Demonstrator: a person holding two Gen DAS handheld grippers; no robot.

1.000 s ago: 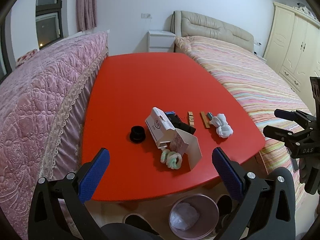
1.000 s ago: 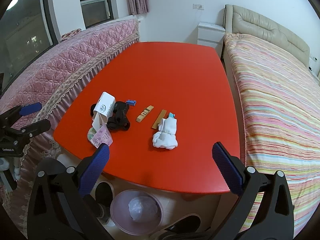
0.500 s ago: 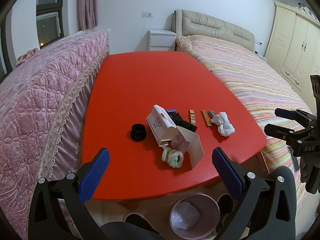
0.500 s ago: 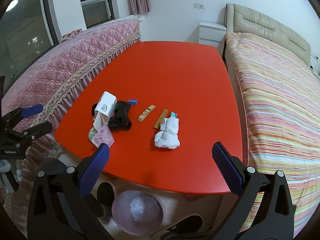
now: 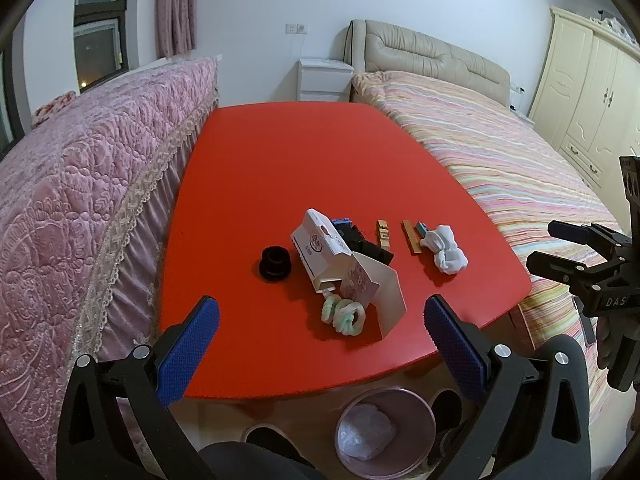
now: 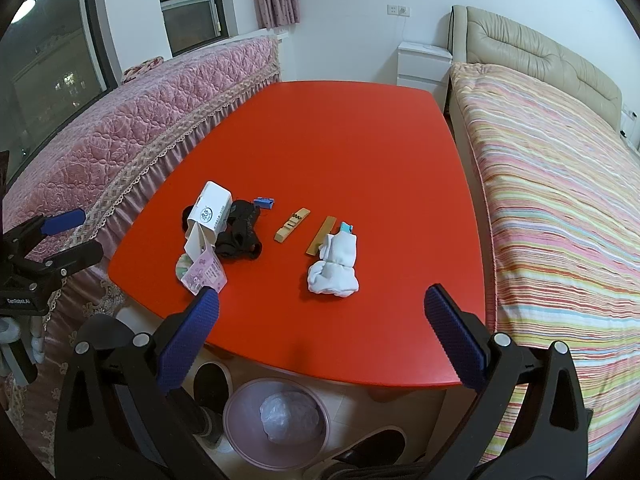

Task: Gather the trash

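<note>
On the red table (image 5: 280, 168) lie a torn white carton (image 5: 320, 246), a pastel green-and-pink ring bundle (image 5: 344, 314), a black cap (image 5: 274, 263), crumpled black wrapping (image 6: 240, 236), two wooden sticks (image 6: 292, 230), a small blue clip (image 6: 264, 202) and a crumpled white tissue (image 6: 334, 264). A pink waste bin (image 6: 276, 420) with a white bag stands on the floor under the near table edge. My left gripper (image 5: 320, 348) is open and empty above the near edge, before the carton. My right gripper (image 6: 320, 344) is open and empty, before the tissue.
A pink quilted bed (image 5: 80, 200) borders the table's left side and a striped bed (image 6: 560, 200) its right. Shoes (image 6: 210, 380) lie on the floor beside the bin. A white nightstand (image 5: 324, 80) and a cream wardrobe (image 5: 592, 100) stand at the back.
Both grippers have drifted back slightly and a little higher; the table items sit a bit further in the views. Nothing on the table has moved. Both stay open.
</note>
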